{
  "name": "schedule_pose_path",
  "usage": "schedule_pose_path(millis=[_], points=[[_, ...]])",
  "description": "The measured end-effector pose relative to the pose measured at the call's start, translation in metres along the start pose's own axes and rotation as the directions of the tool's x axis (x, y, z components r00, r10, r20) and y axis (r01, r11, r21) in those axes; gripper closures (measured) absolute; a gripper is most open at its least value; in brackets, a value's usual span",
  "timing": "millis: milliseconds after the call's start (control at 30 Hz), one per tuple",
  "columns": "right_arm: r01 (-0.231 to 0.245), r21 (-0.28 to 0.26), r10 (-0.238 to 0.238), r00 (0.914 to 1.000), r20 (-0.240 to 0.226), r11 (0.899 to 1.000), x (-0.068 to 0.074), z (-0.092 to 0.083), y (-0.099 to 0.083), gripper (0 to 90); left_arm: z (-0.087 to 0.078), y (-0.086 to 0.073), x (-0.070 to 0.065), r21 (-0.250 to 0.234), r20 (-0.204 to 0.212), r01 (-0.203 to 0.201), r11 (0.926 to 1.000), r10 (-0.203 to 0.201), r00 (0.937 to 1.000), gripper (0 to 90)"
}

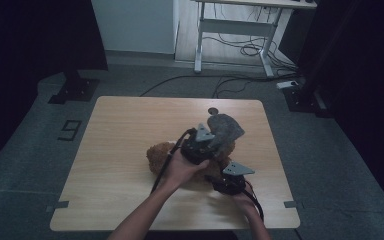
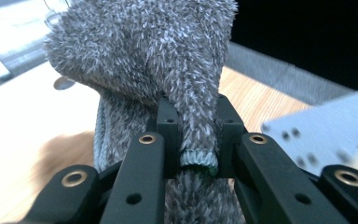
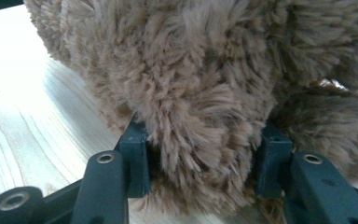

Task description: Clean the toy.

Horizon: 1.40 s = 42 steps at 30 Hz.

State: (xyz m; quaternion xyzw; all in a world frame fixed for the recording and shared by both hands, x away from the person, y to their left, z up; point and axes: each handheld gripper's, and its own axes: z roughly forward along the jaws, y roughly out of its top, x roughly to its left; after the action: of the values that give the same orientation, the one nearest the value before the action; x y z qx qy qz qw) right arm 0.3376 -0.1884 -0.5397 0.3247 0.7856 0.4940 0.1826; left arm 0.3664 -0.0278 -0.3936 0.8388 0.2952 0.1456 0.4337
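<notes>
Right gripper [image 1: 228, 181], lower centre, fingers pinching plush [image 3: 191, 93], probably a bear; left gripper [image 1: 205, 141] pinches grey sock [image 2: 168, 60] above bench [image 1: 120, 150].

text: "9" — one large dark digit | on: grey floor [image 1: 40, 150] left of the wooden table [image 1: 130, 150], at [image 1: 70, 130] | form: angular, blocky strokes, looks taped or painted | other readable labels, brands, signs — none | gripper views: no lettering legible

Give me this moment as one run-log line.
left gripper: shut on fuzzy grey knitted garment, lifted | right gripper: shut on brown plush toy | surface: light wooden table
</notes>
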Motion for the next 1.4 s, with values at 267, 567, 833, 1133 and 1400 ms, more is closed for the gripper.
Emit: schedule_pose_path(millis=[267, 567, 833, 1133, 1400], points=[[0.001, 0.008, -0.001, 1.0, 0.006, 1.0, 0.001, 0.001, -0.001, 51.1, 0.041, -0.029, 0.013, 0.075, 0.007, 0.068, 0.9948, -0.069, 0.9976, 76.9], [0.005, 0.011, -0.005, 0.9999, 0.012, 1.0, 0.001, 0.001, 0.0, 51.3, 0.002, -0.041, 0.035, 0.085, -0.129, 0.038, 0.9957, -0.027, 0.9913, 76.8], [0.011, 0.011, -0.011, 0.9999, 0.013, 1.0, 0.003, 0.002, 0.0, 51.5, -0.024, -0.065, 0.061, 0.076, -0.129, 0.112, 0.9908, -0.101, 0.9865, 76.8], [0.014, 0.012, -0.014, 0.9998, 0.017, 1.0, 0.003, 0.002, -0.001, 51.9, -0.002, -0.025, 0.034, 0.04, -0.052, 0.068, 0.9969, -0.066, 0.9965, 76.8], [0.023, 0.013, -0.023, 0.9995, 0.023, 1.0, 0.004, 0.001, -0.001, 52.1, 0.051, -0.014, 0.016, 0.123, -0.027, 0.021, 0.9922, -0.018, 0.9995, 76.5]])
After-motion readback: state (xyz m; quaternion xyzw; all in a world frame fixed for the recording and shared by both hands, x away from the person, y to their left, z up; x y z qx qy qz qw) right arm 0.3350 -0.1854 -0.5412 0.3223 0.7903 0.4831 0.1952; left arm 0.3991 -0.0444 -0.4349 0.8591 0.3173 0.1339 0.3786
